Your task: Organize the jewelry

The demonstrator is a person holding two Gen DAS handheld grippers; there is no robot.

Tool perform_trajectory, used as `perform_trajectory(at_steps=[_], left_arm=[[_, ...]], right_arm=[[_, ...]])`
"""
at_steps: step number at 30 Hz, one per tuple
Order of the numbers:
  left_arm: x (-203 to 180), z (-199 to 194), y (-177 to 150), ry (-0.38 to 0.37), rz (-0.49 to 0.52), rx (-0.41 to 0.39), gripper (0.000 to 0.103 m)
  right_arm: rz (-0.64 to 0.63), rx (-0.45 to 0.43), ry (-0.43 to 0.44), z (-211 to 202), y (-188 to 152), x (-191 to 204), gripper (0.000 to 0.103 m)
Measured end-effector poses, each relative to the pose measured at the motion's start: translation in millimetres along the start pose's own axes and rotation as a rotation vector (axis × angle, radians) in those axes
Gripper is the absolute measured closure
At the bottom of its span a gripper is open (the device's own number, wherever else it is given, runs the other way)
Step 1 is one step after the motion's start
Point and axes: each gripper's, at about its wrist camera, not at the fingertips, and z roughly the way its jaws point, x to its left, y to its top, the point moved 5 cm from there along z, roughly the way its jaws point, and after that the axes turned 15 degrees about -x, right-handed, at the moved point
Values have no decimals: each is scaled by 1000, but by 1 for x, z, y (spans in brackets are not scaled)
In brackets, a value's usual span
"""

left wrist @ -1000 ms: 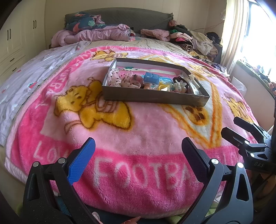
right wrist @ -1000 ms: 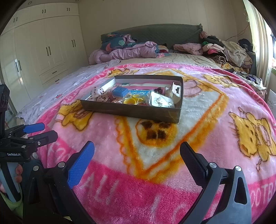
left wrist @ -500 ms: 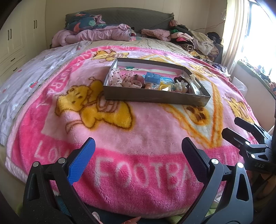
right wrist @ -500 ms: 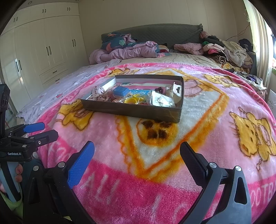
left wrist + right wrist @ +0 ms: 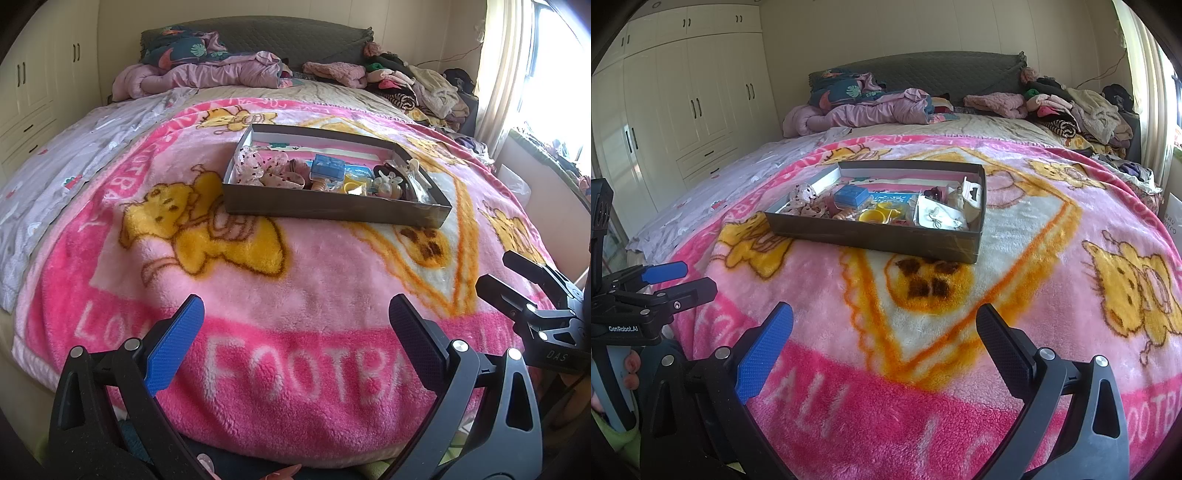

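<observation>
A shallow dark cardboard box [image 5: 332, 212] [image 5: 886, 240] lies in the middle of the bed. It holds several small items: spotted pink fabric pieces [image 5: 258, 166], a blue case [image 5: 327, 168] [image 5: 851, 195], a yellow ring-shaped piece [image 5: 877, 216] and a clear packet of jewelry [image 5: 940, 218]. My left gripper [image 5: 295, 328] hovers open over the blanket's near edge, well short of the box, with nothing in it. My right gripper [image 5: 884, 332] is open too and holds nothing, equally far from the box. Each gripper shows at the side of the other's view.
A pink cartoon blanket [image 5: 295, 280] covers the bed. Crumpled bedding [image 5: 207, 74] and piled clothes [image 5: 417, 85] lie by the headboard. White wardrobes [image 5: 683, 110] stand to the left. A window with a curtain [image 5: 495, 74] is on the right.
Both views have crept slightly forward toward the box. Both grippers stay open, and nothing in the box has moved.
</observation>
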Motion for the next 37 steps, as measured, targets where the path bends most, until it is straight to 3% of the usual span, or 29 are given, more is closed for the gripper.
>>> perform_trajectory(at_steps=[26,30,33,37], left_arm=[[8,-5,-8,-26,-14,0,11],[39,11,-3,71,-46,35,11],[92,32,6,190,-98,53,11],[174,70,22,390,-140,72,11]], right_arm=[[1,-3,-12,-1,1,-3,6],[33,-12,-79,3,9,-37,6],[57,0,-211,19,21,-102,6],[23,96,-444,54,21,-219,6]])
